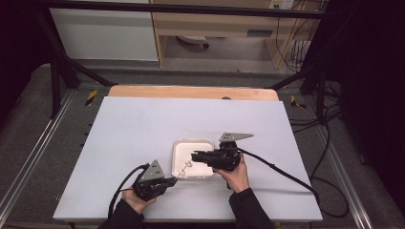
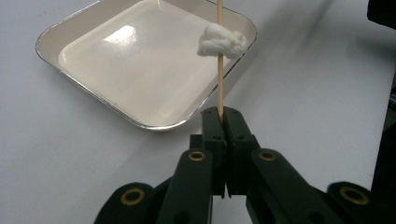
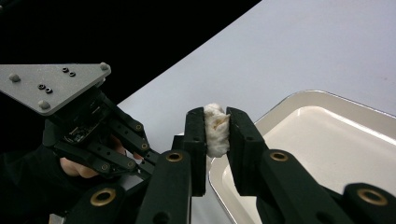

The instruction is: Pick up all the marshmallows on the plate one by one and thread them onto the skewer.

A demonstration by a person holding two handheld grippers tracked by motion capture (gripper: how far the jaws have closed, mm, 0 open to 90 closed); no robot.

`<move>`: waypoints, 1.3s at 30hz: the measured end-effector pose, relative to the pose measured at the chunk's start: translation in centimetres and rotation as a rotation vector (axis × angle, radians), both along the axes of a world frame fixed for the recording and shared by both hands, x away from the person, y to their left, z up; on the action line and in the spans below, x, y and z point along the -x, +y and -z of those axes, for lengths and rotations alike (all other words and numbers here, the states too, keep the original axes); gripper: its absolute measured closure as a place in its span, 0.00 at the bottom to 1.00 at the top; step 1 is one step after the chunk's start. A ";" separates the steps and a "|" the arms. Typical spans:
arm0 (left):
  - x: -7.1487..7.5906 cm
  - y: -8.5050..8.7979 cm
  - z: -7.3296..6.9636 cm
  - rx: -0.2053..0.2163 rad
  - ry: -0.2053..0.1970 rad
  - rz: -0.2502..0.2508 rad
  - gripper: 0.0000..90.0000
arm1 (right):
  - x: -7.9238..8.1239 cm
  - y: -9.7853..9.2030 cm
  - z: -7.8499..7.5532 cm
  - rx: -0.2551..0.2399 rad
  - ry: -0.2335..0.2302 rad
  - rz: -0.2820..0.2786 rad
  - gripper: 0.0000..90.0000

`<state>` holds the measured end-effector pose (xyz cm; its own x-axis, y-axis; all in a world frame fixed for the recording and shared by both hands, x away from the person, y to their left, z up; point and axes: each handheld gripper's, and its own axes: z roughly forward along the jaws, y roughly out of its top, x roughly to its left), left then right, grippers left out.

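Left claw [image 2: 223, 116] pins the wooden skewer [image 2: 220, 70] upright over the tray [image 2: 84, 81]; right claw [image 3: 216, 128] squeezes a marshmallow [image 3: 216, 128], ready for threading.

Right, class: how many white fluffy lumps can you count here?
2. One lump is threaded on the skewer held by the left gripper; the other lump is pinched in the right gripper. Others may be hidden.

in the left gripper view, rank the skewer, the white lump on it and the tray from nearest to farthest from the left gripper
1. wooden skewer: clamped between the left gripper jaws, rising straight up from them.
2. white lump: threaded on the skewer, well above the jaws, over the tray's near right rim.
3. tray: on the white table, beyond the jaws and to the upper left.
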<state>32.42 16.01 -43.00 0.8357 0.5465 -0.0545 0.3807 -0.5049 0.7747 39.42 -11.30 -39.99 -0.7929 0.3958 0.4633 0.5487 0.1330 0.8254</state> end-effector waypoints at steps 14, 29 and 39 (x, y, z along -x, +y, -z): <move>-0.1 -0.1 -0.1 0.035 -0.005 -0.012 0.99 | 0.5 1.1 1.3 0.019 0.016 -0.042 0.84; -0.5 0.6 0.0 0.057 0.021 -0.054 0.98 | 0.8 0.0 0.8 0.138 -0.088 0.035 0.31; -0.7 0.7 0.1 0.053 0.038 -0.059 0.98 | 0.9 -2.4 1.8 0.263 -0.105 0.118 0.05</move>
